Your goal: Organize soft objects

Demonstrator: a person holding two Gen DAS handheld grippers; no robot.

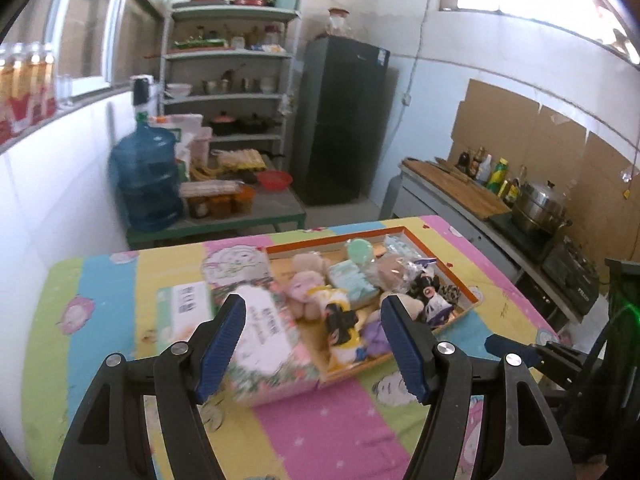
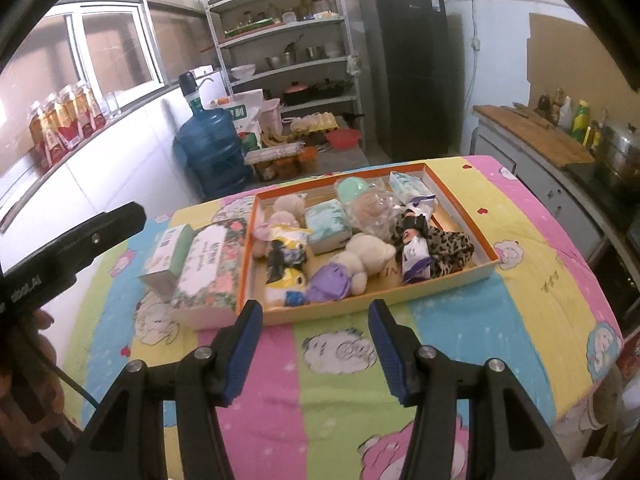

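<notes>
An orange-rimmed cardboard tray [image 2: 452, 184] [image 1: 472, 300] lies on the striped cartoon tablecloth [image 2: 340, 380] and holds several soft things: a cream teddy bear [image 2: 364, 258], a purple plush [image 2: 330, 282], small dolls [image 2: 286, 256], tissue packs [image 2: 330, 222] and a leopard-print cloth [image 2: 452, 250]. A floral tissue box [image 2: 210, 268] [image 1: 272, 344] lies against the tray's left side. My left gripper [image 1: 314, 340] hovers open above the box and the tray's near corner, holding nothing. My right gripper [image 2: 316, 344] stands open over the cloth just in front of the tray, with nothing between its fingers.
A small green-and-white box [image 2: 168, 256] sits left of the floral box. Behind the table stand a blue water jug [image 2: 210, 148], a loaded shelf rack [image 2: 288, 48] and a dark fridge [image 2: 412, 68]. A counter with bottles and a steel pot [image 2: 622, 148] runs along the right.
</notes>
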